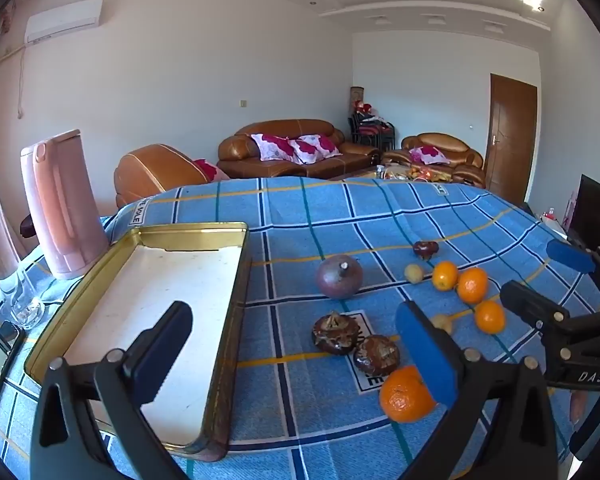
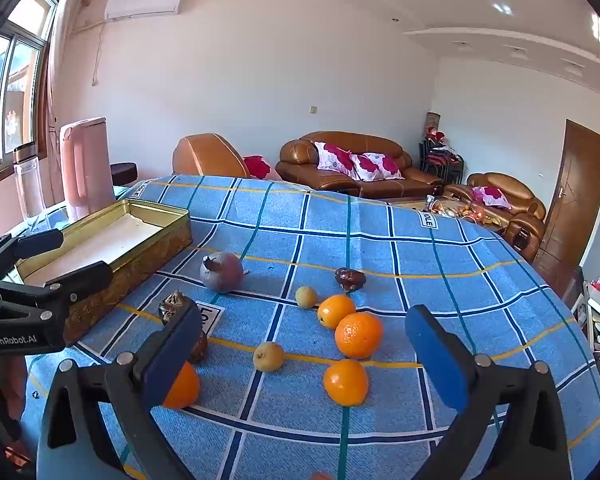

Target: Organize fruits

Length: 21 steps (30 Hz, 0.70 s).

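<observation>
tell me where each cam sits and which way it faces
Left wrist: on the left gripper, tilted down over the tin tray and fruit; own open fingers show, with the right gripper.
Right wrist: on the right gripper, tilted down at the oranges; own open fingers show, with the left gripper.
Shared: tray, pomegranate, blue cloth, sofas.

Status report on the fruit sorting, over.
Left gripper and right gripper open, nothing held. Oranges and other fruit loose on the blue cloth; gold tray holds no fruit. Nothing blocking.
</observation>
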### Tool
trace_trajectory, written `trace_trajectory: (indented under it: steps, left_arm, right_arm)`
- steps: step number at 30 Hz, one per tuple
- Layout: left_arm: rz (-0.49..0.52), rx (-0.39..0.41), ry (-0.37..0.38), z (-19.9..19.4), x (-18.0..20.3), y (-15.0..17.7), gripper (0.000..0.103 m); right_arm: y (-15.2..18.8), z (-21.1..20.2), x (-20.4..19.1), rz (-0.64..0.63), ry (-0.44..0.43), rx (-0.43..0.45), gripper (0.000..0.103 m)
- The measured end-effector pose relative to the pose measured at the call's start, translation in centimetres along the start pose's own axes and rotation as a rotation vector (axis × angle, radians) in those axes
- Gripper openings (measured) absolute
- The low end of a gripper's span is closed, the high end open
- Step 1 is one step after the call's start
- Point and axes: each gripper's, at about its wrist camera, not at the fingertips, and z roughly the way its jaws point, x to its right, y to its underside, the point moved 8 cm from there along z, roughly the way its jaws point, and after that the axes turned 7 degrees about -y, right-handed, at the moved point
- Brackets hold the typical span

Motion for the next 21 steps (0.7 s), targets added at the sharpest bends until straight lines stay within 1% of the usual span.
trace_trajectory:
  steps: [1, 2, 3, 4, 7, 12, 13, 21]
  left_arm:
    - [-0.018, 0.021, 0.020, -0.1, -0.2, 0.1, 0.103]
    - [-0.018, 0.021, 0.019, -0.1, -0.4, 0.1, 0.103]
    - [0.016, 0.029, 0.001, -0.1, 0.3, 0.3, 0.103]
    - [0.026, 0.015, 0.003, 0.2, 0.1, 0.2, 0.103]
    - [0.021, 0.029, 0.001, 0.0, 0.1, 0.2, 0.103]
    - [0.024, 0.026, -0.007, -0.1, 0.2, 0.3, 0.103]
    - [0.027, 0.025, -0.010, -0.1, 0.2, 0.4, 0.103]
    - [0.030, 0.013, -0.016, 0.4, 0.5, 0.8, 0.103]
  right_arm:
    - [0.0, 0.1, -0.1, -0.004, 0.001, 0.000, 0.102]
    - [0.0, 0.0, 0.1, 0.015, -0.001, 0.010, 0.102]
    - [0.0, 0.0, 0.1, 0.014, 0.002, 0.007, 0.102]
    - [0.1, 0.3, 0.0, 0.014, 0.008, 0.003, 0.102]
    - [0.2, 0.2, 0.1, 0.017, 0.011, -0.001, 0.102]
    - [0.6, -0.5, 0.2, 0.018, 0.019, -0.008, 0.102]
    - [0.7, 0.4, 0.4, 0.020, 0.021, -0.020, 0.102]
    - [0.9, 0.4, 0.5, 0.024, 0.023, -0.025, 0.102]
